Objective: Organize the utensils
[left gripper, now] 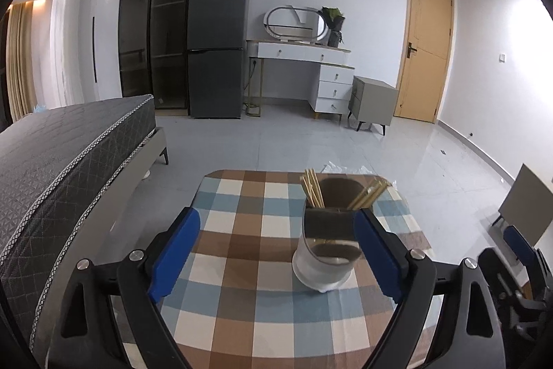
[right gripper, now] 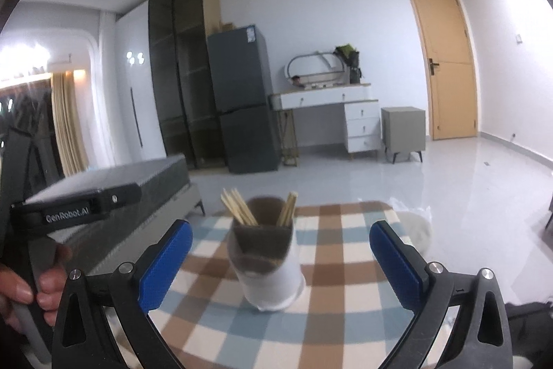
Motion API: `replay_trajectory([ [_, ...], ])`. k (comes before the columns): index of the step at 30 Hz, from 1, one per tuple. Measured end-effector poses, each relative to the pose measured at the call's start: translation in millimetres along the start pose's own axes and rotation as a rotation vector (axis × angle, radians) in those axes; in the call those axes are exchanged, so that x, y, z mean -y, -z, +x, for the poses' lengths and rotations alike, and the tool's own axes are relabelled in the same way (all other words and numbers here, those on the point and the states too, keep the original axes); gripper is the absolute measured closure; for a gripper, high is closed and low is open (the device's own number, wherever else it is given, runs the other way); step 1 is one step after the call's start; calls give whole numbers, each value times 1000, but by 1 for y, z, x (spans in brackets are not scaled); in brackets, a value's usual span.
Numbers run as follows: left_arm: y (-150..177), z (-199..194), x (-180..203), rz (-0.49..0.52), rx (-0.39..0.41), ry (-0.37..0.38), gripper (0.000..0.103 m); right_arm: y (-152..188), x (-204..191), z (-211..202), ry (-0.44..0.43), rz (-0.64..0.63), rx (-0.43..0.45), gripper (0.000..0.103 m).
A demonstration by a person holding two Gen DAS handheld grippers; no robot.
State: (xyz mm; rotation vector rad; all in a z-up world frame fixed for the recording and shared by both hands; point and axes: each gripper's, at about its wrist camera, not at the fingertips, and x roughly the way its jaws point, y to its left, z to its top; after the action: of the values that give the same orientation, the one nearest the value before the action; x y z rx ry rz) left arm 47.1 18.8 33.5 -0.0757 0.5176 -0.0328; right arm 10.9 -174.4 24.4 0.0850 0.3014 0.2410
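The holder (left gripper: 325,248) stands upright on the checked tablecloth (left gripper: 242,265), toward the table's far right corner in the left wrist view, and more to the middle of the far edge in the right wrist view (right gripper: 266,261). It is a white cup with a dark divided top. One bunch of chopsticks (left gripper: 312,189) leans left in one compartment, and a second bunch (left gripper: 368,194) leans right in another. How many sticks there are in each cannot be counted, and their lower ends are hidden inside.

The left gripper (left gripper: 278,251) has its blue pads spread wide. The holder sits ahead between them, near the right pad but apart from it. The right gripper (right gripper: 281,265) is likewise spread wide, with nothing pinched.

In the right wrist view the left tool's black body (right gripper: 74,208) reads "GenRobot.AI", and fingers (right gripper: 48,286) wrap its handle at the frame's left edge. The fridge (left gripper: 217,40) carries a label too small to read. The table's near edge is cut off.
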Motion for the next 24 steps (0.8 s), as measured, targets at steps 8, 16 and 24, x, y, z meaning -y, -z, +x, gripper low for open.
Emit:
replay_trajectory([
  [8,30,14,7,42,-5,-20,15,18,2,-2,23,-34,-24,0],
  [16,43,20,8,56,-20,-35,15,29,1,-1,36,-50,-77,0],
  [24,45,13,9,60,-3,-9,15,31,8,1,57,-22,-98,0],
])
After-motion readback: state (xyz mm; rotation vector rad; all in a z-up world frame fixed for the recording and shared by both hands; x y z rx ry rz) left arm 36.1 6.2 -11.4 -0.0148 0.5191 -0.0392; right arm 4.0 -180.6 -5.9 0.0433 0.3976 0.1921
